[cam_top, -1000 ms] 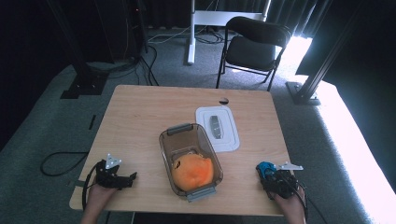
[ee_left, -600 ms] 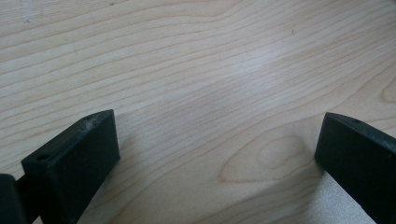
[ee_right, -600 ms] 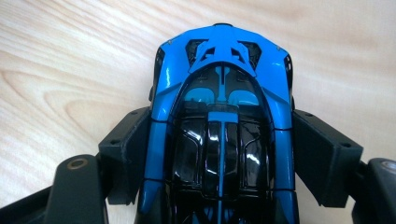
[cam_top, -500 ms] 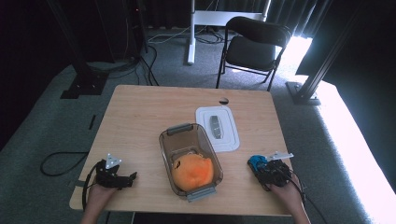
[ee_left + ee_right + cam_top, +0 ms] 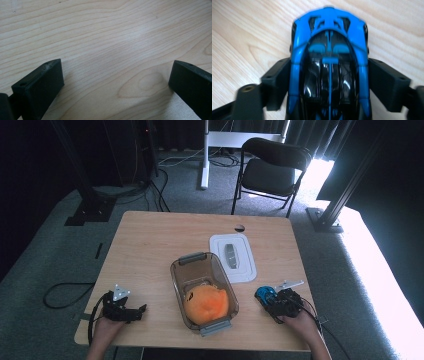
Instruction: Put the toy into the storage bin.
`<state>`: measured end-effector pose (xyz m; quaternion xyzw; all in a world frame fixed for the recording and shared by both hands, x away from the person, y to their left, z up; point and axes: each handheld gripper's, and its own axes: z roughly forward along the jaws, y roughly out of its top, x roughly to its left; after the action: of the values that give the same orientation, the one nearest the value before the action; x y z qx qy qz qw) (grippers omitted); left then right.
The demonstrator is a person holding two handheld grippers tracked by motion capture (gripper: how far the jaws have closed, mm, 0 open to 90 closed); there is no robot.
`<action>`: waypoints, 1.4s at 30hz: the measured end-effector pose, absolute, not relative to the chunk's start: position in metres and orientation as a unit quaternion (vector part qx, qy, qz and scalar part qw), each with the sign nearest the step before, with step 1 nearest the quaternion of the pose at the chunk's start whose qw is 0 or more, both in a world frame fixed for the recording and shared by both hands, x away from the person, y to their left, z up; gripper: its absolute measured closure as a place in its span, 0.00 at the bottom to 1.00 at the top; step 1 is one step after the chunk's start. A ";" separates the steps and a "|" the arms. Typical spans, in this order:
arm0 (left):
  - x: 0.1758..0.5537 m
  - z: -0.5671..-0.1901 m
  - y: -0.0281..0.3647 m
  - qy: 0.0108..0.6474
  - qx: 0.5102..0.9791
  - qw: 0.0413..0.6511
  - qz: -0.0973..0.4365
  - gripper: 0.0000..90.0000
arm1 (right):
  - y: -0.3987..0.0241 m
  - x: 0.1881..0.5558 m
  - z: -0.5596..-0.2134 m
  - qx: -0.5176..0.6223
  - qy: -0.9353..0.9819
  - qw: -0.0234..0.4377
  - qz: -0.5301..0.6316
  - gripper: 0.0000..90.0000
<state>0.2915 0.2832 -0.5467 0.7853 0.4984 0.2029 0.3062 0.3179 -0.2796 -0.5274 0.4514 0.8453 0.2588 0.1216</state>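
A blue and black toy car (image 5: 329, 37) sits between the jaws of my right gripper (image 5: 329, 75), whose pads touch both its sides; the jaws have just been opening a little. From above, the car (image 5: 263, 293) and right gripper (image 5: 268, 299) are low over the table's front right, just right of a clear plastic container (image 5: 180, 275). An orange round object (image 5: 206, 302) lies inside the container. My left gripper (image 5: 137, 311) rests at the front left, open, with bare wood between its jaws (image 5: 116, 75).
A white lid (image 5: 232, 256) lies flat behind the container, right of centre. A small dark spot (image 5: 239, 227) marks the table's far edge. A black chair (image 5: 272, 170) and cables stand on the floor beyond the table (image 5: 150, 245).
My right gripper has carried the blue car leftward, closer to the container. The left gripper has stayed where it was.
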 end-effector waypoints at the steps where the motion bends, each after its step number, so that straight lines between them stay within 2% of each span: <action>1: 0.291 -0.547 0.283 0.498 0.785 0.306 0.203 0.00 | -0.280 0.317 -0.528 0.451 0.846 0.125 0.256 0.20; 4: 0.291 -0.547 0.283 0.498 0.785 0.306 0.203 0.00 | -0.283 0.310 -0.533 0.462 0.838 0.139 0.256 0.14; 6: 0.291 -0.547 0.283 0.498 0.785 0.306 0.203 0.00 | -0.285 0.306 -0.535 0.471 0.829 0.146 0.265 0.15; 8: 0.291 -0.547 0.283 0.498 0.785 0.306 0.203 0.00 | -0.286 0.302 -0.536 0.472 0.823 0.153 0.276 0.20; 9: 0.291 -0.547 0.283 0.498 0.785 0.306 0.203 0.00 | -0.286 0.300 -0.535 0.467 0.824 0.155 0.282 0.28; 10: 0.291 -0.547 0.283 0.498 0.785 0.306 0.203 0.00 | -0.285 0.299 -0.535 0.459 0.827 0.155 0.284 0.28; 24: 0.291 -0.547 0.283 0.499 0.785 0.306 0.203 0.00 | -0.310 0.312 -0.527 0.406 0.863 0.094 0.286 0.29; 28: 0.291 -0.547 0.283 0.499 0.785 0.306 0.203 0.00 | -0.312 0.308 -0.532 0.408 0.856 0.105 0.300 0.29; 30: 0.291 -0.547 0.283 0.499 0.785 0.306 0.203 0.00 | -0.311 0.307 -0.533 0.409 0.854 0.110 0.302 0.26; 34: 0.291 -0.547 0.283 0.499 0.785 0.306 0.203 0.00 | -0.310 0.309 -0.534 0.419 0.855 0.122 0.280 0.13; 42: 0.292 -0.547 0.283 0.499 0.785 0.307 0.203 0.00 | -0.302 0.318 -0.530 0.424 0.857 0.124 0.265 0.12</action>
<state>0.2915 0.2830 -0.5467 0.7845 0.4992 0.2031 0.3067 0.3183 -0.3016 -0.5299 0.4242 0.8570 0.2649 0.1241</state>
